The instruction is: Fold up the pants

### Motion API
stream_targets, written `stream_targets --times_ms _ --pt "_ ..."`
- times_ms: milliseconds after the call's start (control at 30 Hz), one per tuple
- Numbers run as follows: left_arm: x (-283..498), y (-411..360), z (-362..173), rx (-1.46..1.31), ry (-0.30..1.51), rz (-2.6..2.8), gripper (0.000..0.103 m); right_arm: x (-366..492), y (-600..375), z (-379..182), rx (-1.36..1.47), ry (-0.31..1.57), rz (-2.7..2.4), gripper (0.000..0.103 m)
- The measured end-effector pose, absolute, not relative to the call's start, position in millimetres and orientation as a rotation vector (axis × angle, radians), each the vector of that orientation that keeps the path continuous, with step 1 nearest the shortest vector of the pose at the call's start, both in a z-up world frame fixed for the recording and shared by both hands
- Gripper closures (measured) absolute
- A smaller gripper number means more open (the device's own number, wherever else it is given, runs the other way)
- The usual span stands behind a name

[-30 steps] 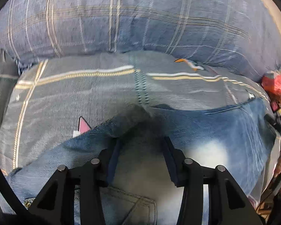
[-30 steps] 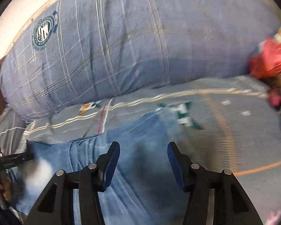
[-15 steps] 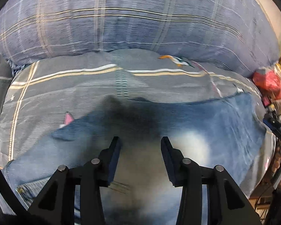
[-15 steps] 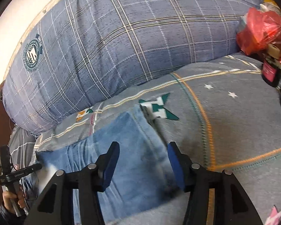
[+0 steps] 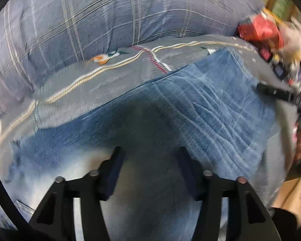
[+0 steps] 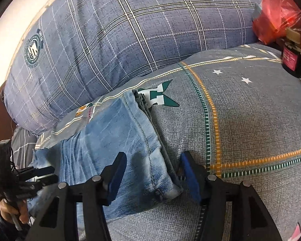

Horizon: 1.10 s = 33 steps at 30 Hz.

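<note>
- Jeans [image 6: 118, 140] lie folded on the grey bedspread [image 6: 250, 130], below the plaid pillow [image 6: 130, 30].
- Left gripper [image 5: 150, 160]: fingers apart, over denim.
- Right gripper [image 6: 153, 172]: fingers apart, straddling the jeans' hem.

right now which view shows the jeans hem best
The right wrist view: the hem is sharp there, its stitching clear, running between the open right gripper. The left wrist view is motion-blurred and shows the jeans mostly as a broad panel, the hem indistinct.
</note>
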State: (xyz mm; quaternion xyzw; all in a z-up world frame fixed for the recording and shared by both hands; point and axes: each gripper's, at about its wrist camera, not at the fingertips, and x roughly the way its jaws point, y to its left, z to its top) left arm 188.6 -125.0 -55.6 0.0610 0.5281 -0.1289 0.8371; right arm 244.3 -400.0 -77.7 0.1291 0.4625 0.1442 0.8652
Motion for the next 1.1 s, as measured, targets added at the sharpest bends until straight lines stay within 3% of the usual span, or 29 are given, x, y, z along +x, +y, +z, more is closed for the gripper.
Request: stream_targets --times_ms 100,267,500,733,767,800,867,1000,1100 --pt "188.5 -125.4 -53.2 0.114 1.126 -0.265 0.042 244.9 -396.2 -71.8 0.286 1.011 0.313 0.048" --pt "189.4 -124.7 -53.8 0.101 1.132 -0.269 0.040 238.8 -397.3 -54.4 0.396 0.986 0.384 0.048" --pt "190.8 -124.2 -55.3 0.102 1.130 -0.280 0.037 238.9 -401.1 -69.7 0.349 1.062 0.222 0.048" --pt "190.9 -127.5 -56.1 0.104 1.117 -0.280 0.035 232.1 -422.6 -76.5 0.548 1.042 0.209 0.051" --pt "190.9 -128.3 -56.4 0.106 1.111 -0.276 0.035 232.1 -420.6 -75.6 0.548 1.041 0.206 0.057" --pt "190.4 -128.5 -56.4 0.107 1.108 -0.276 0.035 232.6 -416.5 -75.0 0.540 1.050 0.208 0.075" --pt "189.7 -127.4 -55.4 0.103 1.104 -0.273 0.035 232.0 -411.5 -75.1 0.554 1.054 0.212 0.075" --pt "189.4 -111.0 -48.2 0.020 1.123 -0.276 0.059 220.6 -393.0 -49.1 0.480 0.971 0.208 0.076" --pt "193.8 -86.4 -41.8 -0.208 1.171 -0.354 0.059 211.7 -362.1 -20.8 0.394 0.910 0.292 0.076"
